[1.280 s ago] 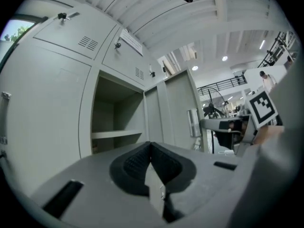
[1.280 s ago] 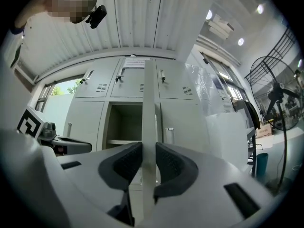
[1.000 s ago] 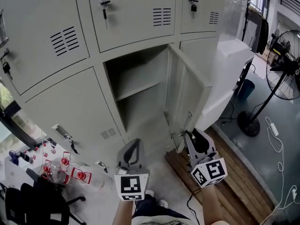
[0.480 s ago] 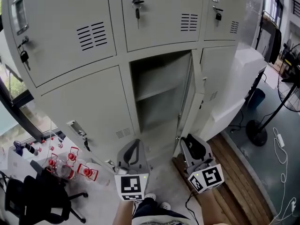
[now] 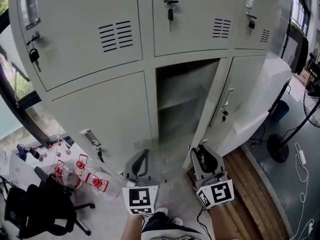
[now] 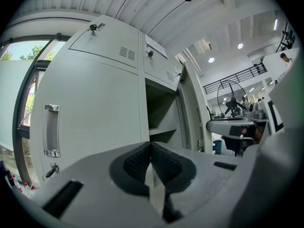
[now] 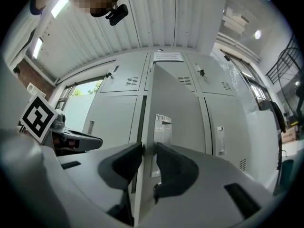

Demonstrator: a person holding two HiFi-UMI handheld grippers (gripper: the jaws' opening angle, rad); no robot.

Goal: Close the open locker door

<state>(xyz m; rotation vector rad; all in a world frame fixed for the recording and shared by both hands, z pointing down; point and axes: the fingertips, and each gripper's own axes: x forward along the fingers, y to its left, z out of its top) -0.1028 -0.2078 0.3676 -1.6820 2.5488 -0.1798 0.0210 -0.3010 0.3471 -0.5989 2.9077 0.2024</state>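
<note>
The grey locker bank fills the head view, with one lower compartment open and a shelf inside. Its door stands ajar, nearly edge-on, with a handle and hanging keys on its outer face. My right gripper is at the door's lower free edge. In the right gripper view the door's edge runs between the pads, which are closed on it. My left gripper hovers level in front of the locker to the left of the opening, pads together with nothing in them.
Bottles with red caps and a black office chair are at the lower left. A wooden pallet lies on the floor at the right, beside a white cabinet. A standing fan and a cable are further right.
The door has swung from wide open to partly ajar, towards the cabinet. My right gripper has moved left with its edge, and the left gripper has shifted along with it.
</note>
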